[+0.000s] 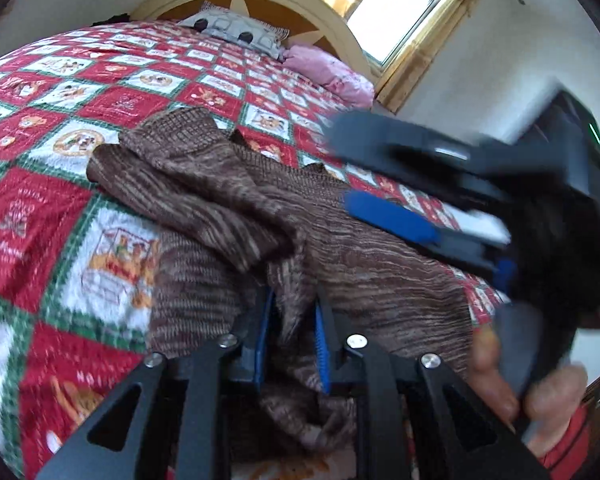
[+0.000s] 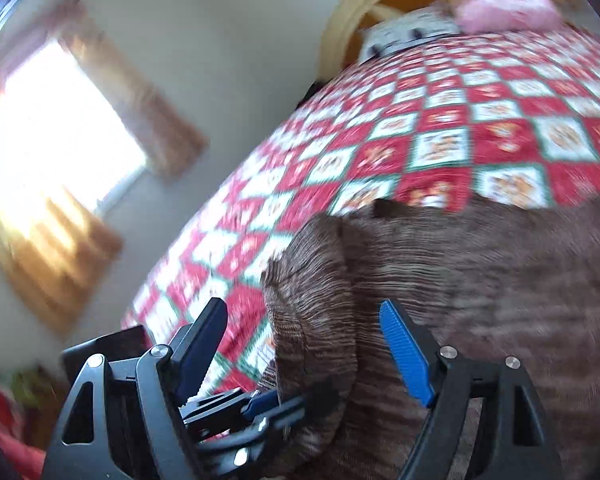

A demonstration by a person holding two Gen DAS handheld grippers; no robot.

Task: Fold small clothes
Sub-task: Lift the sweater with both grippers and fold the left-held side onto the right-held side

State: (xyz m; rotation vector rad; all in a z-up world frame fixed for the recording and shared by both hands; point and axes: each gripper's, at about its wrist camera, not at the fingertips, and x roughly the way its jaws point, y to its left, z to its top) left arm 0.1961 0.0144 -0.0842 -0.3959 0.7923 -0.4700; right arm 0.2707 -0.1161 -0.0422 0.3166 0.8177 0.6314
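A brown striped knit garment point(image 1: 220, 200) lies crumpled on the bed. My left gripper point(image 1: 290, 320) is shut on a fold of it, the cloth bunched between the blue pads. The right gripper point(image 1: 340, 168) hovers blurred over the garment's right side, jaws apart. In the right wrist view the right gripper point(image 2: 304, 320) stands open wide above the brown garment point(image 2: 480, 280), its pads not pressing the cloth. The left gripper point(image 2: 284, 400) shows low in that view, clamped on the garment's edge.
A red, white and green patchwork quilt point(image 1: 60, 200) covers the bed. A grey-white pillow point(image 1: 236, 32) and a pink pillow point(image 1: 328, 72) lie by the curved headboard point(image 1: 300, 12). A hand point(image 1: 500, 372) with a red sleeve holds the right gripper. A bright window point(image 2: 52, 140) is on the wall.
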